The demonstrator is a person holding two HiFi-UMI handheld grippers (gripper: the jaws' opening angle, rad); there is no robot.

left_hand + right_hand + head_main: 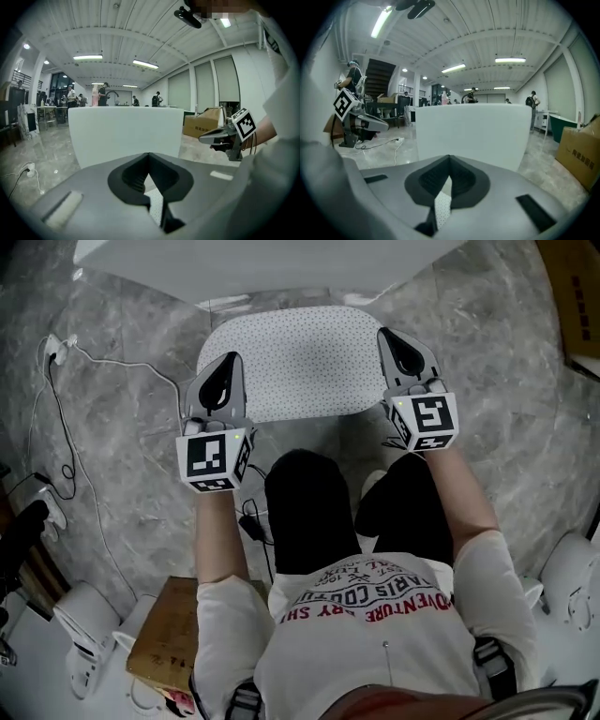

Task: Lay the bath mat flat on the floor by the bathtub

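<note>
The white dotted bath mat (295, 362) lies spread flat on the grey marble floor, its far edge against the white bathtub (262, 263). My left gripper (228, 357) hovers over the mat's left end, jaws shut and empty. Over the right end my right gripper (384, 332) is likewise shut with nothing in it. In the left gripper view the jaw tips (149, 154) meet, with a strip of mat (157, 206) showing far below and the tub wall (124, 131) ahead. The right gripper view shows the same: closed tips (449, 157), mat (442, 206) beneath, tub (468, 131) beyond.
A power strip with a white cable (56, 348) lies on the floor at left. A cardboard box (169, 634) sits behind my left side. More boxes (581, 154) stand to the right of the tub. People stand far off behind the tub.
</note>
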